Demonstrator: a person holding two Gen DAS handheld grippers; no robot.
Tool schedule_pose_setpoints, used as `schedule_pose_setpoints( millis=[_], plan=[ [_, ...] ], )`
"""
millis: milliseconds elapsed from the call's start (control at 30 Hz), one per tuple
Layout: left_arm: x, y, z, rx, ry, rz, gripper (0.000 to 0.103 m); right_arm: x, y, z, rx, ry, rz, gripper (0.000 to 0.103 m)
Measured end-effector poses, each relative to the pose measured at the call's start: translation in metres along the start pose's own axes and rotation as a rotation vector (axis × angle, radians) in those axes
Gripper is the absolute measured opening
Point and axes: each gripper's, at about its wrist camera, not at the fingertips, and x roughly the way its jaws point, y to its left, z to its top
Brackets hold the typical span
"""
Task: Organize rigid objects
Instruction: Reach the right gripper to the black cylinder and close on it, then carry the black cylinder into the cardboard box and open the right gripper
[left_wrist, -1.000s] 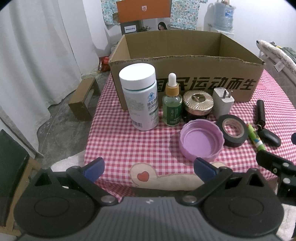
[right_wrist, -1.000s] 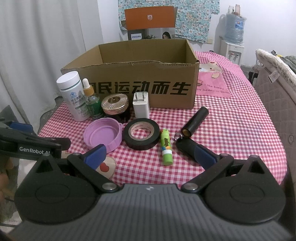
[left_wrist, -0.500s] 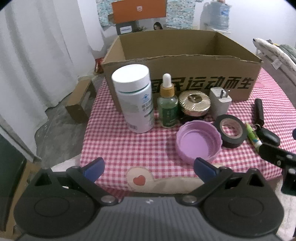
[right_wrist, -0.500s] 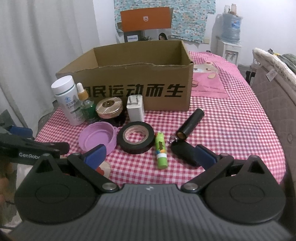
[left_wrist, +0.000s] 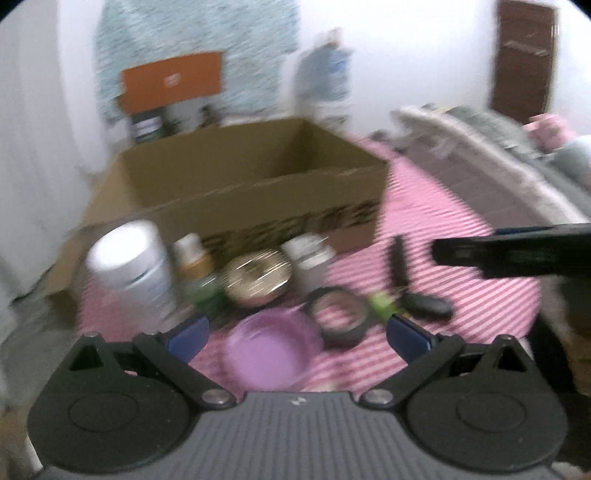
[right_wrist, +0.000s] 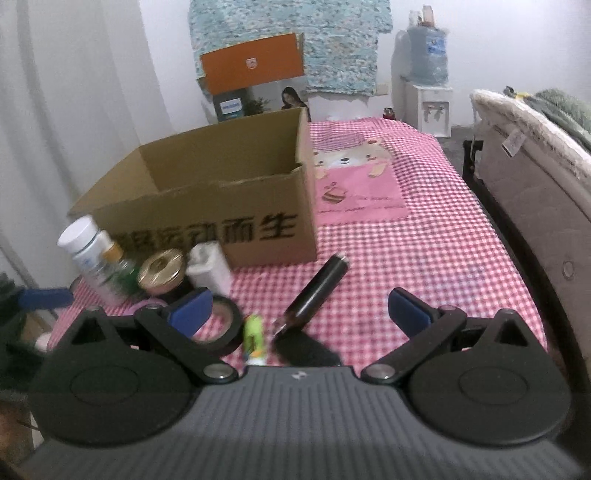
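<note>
An open cardboard box (right_wrist: 207, 206) stands on the pink checked table. In front of it stand a white pill bottle (right_wrist: 86, 242), a green dropper bottle (right_wrist: 120, 264), a gold-lidded jar (right_wrist: 160, 271) and a white charger (right_wrist: 208, 266). Nearer lie a purple lid (left_wrist: 269, 354), a black tape roll (right_wrist: 221, 326), a green tube (right_wrist: 254, 334) and a black cylinder (right_wrist: 319, 291). My left gripper (left_wrist: 297, 336) is open above the purple lid; the left wrist view is blurred. My right gripper (right_wrist: 299, 314) is open above the black cylinder and the green tube.
A padded bed edge (right_wrist: 535, 184) runs along the table's right side. A water dispenser (right_wrist: 424, 85) and an orange box (right_wrist: 255, 66) stand behind the table. White curtains (right_wrist: 74, 110) hang on the left. A pink printed patch (right_wrist: 362, 184) lies right of the cardboard box.
Both grippers have moved forward over the table's front edge and swung right. The left wrist view has become motion-blurred. The objects on the table have not moved.
</note>
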Motion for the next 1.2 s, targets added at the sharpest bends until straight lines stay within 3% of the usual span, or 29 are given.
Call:
schedule_pose_setpoints(
  millis=[67,200,500,667,767,933,1200],
  plan=[
    [0.009,-0.012,0.008,0.042,-0.012,-0.038,0.102,0.011,-0.009,0.007,0.017,0.017,-0.005,0.101],
    [0.036,-0.041,0.025,0.139,-0.001,-0.037,0.093,0.038,-0.021,0.017,0.021,0.073,0.01,0.096],
    [0.095,-0.069,0.042,0.198,0.074,-0.12,0.063,0.097,-0.036,0.026,0.063,0.221,0.059,0.052],
    [0.115,-0.079,0.045,0.206,0.112,-0.144,0.058,0.112,-0.04,0.03,0.073,0.246,0.072,0.032],
    [0.124,-0.082,0.047,0.216,0.129,-0.165,0.057,0.113,-0.051,0.031,0.141,0.258,0.096,0.023],
    [0.137,-0.086,0.055,0.197,0.153,-0.214,0.057,0.112,-0.068,0.03,0.242,0.263,0.139,0.021],
    [0.163,-0.083,0.067,0.118,0.259,-0.247,0.055,0.11,-0.082,0.027,0.311,0.268,0.208,0.021]
  ],
)
